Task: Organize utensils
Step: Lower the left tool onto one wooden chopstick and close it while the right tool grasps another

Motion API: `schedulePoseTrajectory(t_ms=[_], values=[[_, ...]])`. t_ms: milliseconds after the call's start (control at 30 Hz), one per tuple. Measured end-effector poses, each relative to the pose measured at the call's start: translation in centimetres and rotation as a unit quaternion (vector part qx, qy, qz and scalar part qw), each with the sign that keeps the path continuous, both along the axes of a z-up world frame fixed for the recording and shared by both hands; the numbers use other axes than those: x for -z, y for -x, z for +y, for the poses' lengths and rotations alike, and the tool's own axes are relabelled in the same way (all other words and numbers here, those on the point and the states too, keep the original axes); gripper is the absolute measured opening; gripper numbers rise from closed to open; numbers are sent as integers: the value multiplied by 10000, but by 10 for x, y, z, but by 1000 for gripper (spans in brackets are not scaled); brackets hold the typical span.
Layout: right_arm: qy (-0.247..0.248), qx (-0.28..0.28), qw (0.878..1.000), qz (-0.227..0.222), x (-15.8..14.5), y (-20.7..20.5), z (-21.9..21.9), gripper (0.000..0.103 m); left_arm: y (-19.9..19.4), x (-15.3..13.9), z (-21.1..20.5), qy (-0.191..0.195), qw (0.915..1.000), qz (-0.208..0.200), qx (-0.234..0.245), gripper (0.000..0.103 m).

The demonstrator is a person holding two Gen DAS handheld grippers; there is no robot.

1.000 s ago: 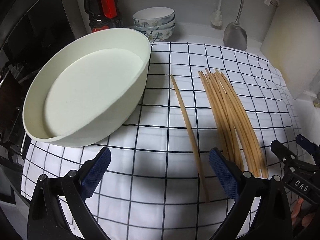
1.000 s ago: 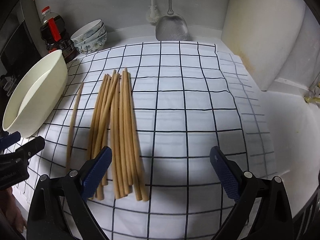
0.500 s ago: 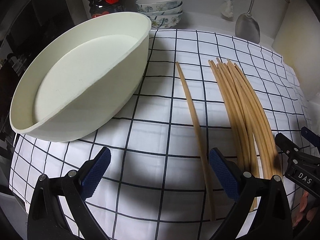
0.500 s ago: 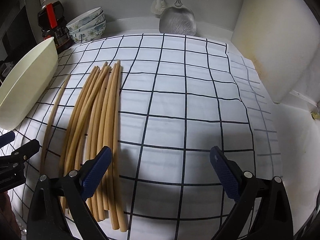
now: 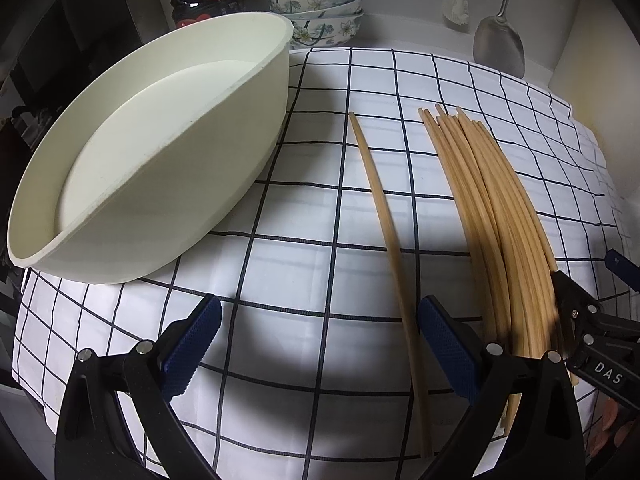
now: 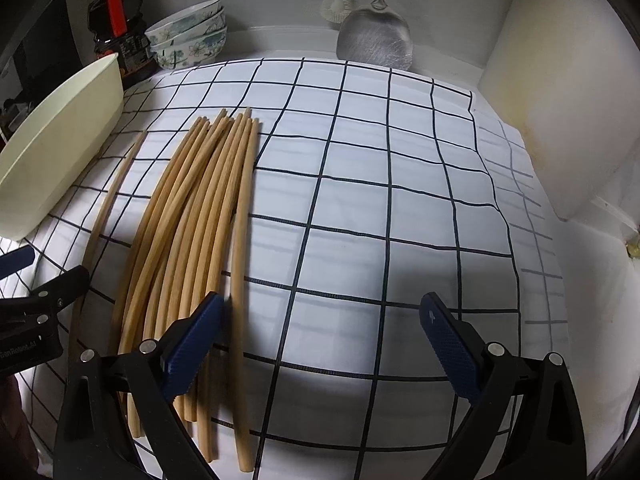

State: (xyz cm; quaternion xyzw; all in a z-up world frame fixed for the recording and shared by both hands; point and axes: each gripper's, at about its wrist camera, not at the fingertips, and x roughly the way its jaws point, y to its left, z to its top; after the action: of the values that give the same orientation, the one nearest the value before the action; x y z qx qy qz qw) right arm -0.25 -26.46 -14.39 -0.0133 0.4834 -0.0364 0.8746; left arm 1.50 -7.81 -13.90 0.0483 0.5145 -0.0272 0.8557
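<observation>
A bundle of several wooden chopsticks lies on the white checked cloth. One single chopstick lies apart, to the left of the bundle. A cream oval basin sits at the left, empty. My left gripper is open low over the cloth, with the single chopstick just inside its right finger. My right gripper is open too, its left finger over the near ends of the bundle.
Stacked floral bowls, a dark sauce bottle, a metal spatula and a brush stand along the back wall. A white wall panel bounds the right side.
Both grippers have come lower and closer to the cloth. The chopsticks and basin now look larger and have not shifted.
</observation>
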Motion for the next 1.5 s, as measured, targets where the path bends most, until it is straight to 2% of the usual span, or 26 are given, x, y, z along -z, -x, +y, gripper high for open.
schedulePoseTrajectory(t_ms=[567,767,967,1033,1100,1167,1333,1400,1467,1500], values=[[27,-222,9995,-239,3,-11,0,92,-14,4,-9,127,9998,-92,-108,97],[-145,-437,9985,-290,2,-15,1,73,-19,4,-14,212,9997,-77,-102,93],[-194,-551,9977,-343,1,-18,9,63,-19,3,-18,219,9997,-127,-36,87],[-201,-605,9974,-350,1,-18,12,56,-18,3,-19,228,9996,-153,2,85],[-206,-686,9968,-361,1,-17,14,49,-16,1,-20,253,9995,-189,73,79],[-208,-774,9961,-376,0,-15,17,43,-15,0,-23,275,9992,-211,179,67],[-234,-852,9956,-323,-1,-16,22,30,-13,-4,-31,279,9987,-187,389,49],[-204,-913,9952,-297,-1,-16,25,20,-13,-6,-34,276,9986,-151,421,37],[-171,-884,9955,-291,-1,-16,27,7,-14,-7,-37,259,9985,-115,476,21],[-166,-865,9957,-286,-1,-17,26,7,-14,-7,-39,245,9983,-104,516,17]])
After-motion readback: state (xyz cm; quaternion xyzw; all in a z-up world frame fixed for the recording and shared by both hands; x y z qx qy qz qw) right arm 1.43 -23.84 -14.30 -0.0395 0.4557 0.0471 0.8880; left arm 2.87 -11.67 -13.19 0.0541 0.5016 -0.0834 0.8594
